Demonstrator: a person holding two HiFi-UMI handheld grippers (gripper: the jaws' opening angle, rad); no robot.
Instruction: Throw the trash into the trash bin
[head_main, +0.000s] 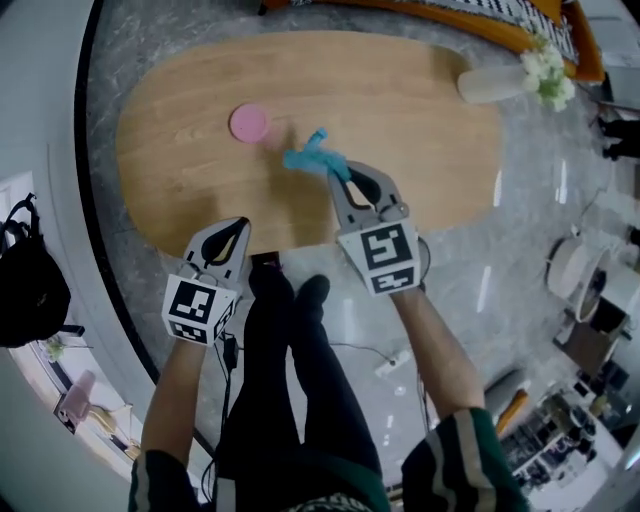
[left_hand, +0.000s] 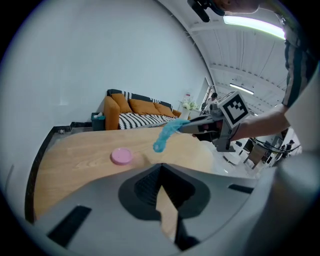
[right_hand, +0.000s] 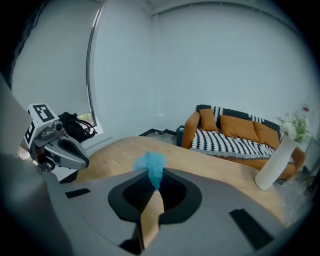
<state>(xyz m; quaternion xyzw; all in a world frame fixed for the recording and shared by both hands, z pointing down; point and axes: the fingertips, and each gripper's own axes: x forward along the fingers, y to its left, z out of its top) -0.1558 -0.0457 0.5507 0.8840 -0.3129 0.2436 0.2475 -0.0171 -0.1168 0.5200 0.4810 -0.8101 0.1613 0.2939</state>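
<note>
Pickup done, by the look of it; carry and drop not yet begun.

Nearest, left hand-held gripper (head_main: 236, 230) at the near edge of the surface (head_main: 400, 120), jaws pressed together, nothing between them.

Just beyond and to its right, right hand-held gripper (head_main: 338, 172) out over the surface, jaws clamped on 1 piece of blue trash (head_main: 308, 155). Trash clear of the wood, hanging in the air from the tips, touching nothing else. Looks like a crumpled, twisted scrap of thin soft stuff, maybe tissue or film, bright blue, bunched at the pinch and flopping loose past it. Probably light and easy to shake free, so a firm pinch needed on the way.

Further out, 1 flat pink disc (head_main: 249, 122) lying on the surface, near the trash but apart from it; trash or not, cannot tell.

At the far end, 1 white vase (head_main: 490, 84) with pale flowers (head_main: 548, 72).

Past the surface, orange sofa (left_hand: 135, 107) with a striped throw (left_hand: 145, 120), and a small dark container (left_hand: 98, 120) beside its end; bin or not, cannot tell.

No sure bin in any view, so the rest wide open: find the bin, bring the scrap over it, part the jaws. Somewhere short of halfway, as a guess.
</note>
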